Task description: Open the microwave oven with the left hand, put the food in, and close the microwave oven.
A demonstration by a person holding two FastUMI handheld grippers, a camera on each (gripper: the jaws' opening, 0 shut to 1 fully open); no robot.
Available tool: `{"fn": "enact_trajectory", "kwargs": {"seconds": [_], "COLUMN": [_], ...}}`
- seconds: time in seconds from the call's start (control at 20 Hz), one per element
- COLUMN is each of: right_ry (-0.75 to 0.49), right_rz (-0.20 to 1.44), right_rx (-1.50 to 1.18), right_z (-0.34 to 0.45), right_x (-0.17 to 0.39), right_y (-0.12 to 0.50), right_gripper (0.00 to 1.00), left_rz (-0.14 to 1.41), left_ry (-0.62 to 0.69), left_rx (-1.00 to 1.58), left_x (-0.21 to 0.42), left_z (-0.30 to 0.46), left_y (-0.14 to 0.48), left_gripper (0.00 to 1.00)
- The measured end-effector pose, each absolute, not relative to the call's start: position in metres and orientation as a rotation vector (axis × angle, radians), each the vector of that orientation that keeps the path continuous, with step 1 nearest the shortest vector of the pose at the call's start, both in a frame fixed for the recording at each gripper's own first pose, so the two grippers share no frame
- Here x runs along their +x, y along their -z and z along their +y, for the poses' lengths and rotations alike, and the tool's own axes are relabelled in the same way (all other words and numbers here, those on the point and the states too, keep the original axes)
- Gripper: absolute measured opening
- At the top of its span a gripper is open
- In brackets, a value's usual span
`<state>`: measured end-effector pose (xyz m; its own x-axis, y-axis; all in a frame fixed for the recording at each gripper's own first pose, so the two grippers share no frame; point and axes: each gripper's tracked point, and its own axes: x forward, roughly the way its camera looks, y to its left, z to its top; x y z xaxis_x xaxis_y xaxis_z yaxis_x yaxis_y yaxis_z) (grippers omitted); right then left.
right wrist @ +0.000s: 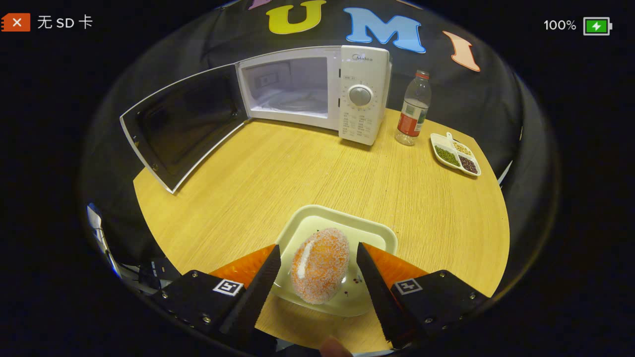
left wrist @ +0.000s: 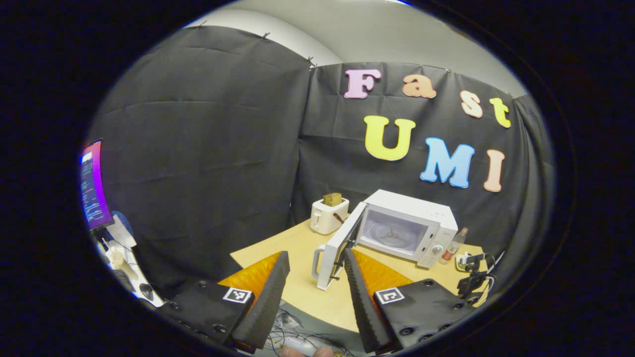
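A round wooden desk (right wrist: 297,173) holds a white microwave oven (right wrist: 317,84) at its far edge, toward 12 o'clock in the right gripper view. The oven's door (right wrist: 181,124) already stands swung wide open to the left, at about 10 o'clock, and the cavity looks empty, with a glass turntable inside.

The step in hand appears to be picking up the food. To do it well, the right tongs (right wrist: 317,270) should likely close gently and evenly on the widest part of the food, since its rounded, sugar-coated surface could slip or crumble, then lift straight up clear of the plate before travelling toward the open cavity.

The food, an orange oval pastry (right wrist: 317,265) dusted with white grains, lies on a pale square plate (right wrist: 342,220) at the near edge of the desk, at 6 o'clock. It sits directly between the two fingers of the right tongs, which are spread apart with a visible gap on each side, not yet pressing on it.

In the left gripper view, the left tongs (left wrist: 317,272) are also spread apart and hold nothing. They hang near the outer edge of the open door, whose handle (left wrist: 317,260) sits between the two fingers, toward 6 o'clock.
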<state>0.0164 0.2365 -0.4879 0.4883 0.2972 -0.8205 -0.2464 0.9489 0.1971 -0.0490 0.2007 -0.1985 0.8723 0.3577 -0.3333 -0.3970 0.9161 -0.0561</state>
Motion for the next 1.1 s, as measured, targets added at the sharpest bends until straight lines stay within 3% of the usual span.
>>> {"fn": "enact_trajectory", "kwargs": {"seconds": [0.4, 0.55, 0.6, 0.65, 0.75, 0.85, 0.9, 0.95, 1.0, 1.1], "right_ry": [-0.317, -0.334, -0.324, -0.326, -0.292, -0.2, -0.174, -0.158, -0.144, -0.129], "right_rz": [1.075, 1.1, 1.112, 1.13, 1.152, 1.141, 1.132, 1.125, 1.111, 1.078], "right_rx": [0.05, 0.059, 0.077, 0.102, 0.153, 0.175, 0.204, 0.24, 0.269, 0.321], "right_z": [0.24, 0.243, 0.24, 0.243, 0.24, 0.223, 0.22, 0.223, 0.225, 0.232], "right_x": [0.006, 0.005, 0.007, 0.005, 0.009, 0.018, 0.024, 0.026, 0.029, 0.034], "right_y": [0.511, 0.51, 0.51, 0.508, 0.502, 0.491, 0.484, 0.475, 0.465, 0.442], "right_gripper": [0.82, 0.7, 0.7, 0.61, 0.61, 0.61, 0.48, 0.48, 0.48, 0.48], "left_rz": [0.327, 0.309, 0.3, 0.288, 0.256, 0.234, 0.219, 0.203, 0.192, 0.179], "left_ry": [-0.383, -0.362, -0.356, -0.349, -0.333, -0.321, -0.308, -0.287, -0.267, -0.225], "left_rx": [-0.099, -0.129, -0.139, -0.152, -0.177, -0.193, -0.205, -0.215, -0.216, -0.207], "left_x": [-0.059, -0.063, -0.064, -0.065, -0.068, -0.072, -0.072, -0.072, -0.072, -0.067], "left_z": [0.178, 0.183, 0.187, 0.194, 0.207, 0.22, 0.225, 0.227, 0.231, 0.238], "left_y": [0.187, 0.183, 0.182, 0.18, 0.173, 0.169, 0.164, 0.16, 0.159, 0.158], "left_gripper": [0.75, 0.75, 0.75, 0.75, 0.81, 0.75, 0.75, 0.7, 0.81, 0.76]}}
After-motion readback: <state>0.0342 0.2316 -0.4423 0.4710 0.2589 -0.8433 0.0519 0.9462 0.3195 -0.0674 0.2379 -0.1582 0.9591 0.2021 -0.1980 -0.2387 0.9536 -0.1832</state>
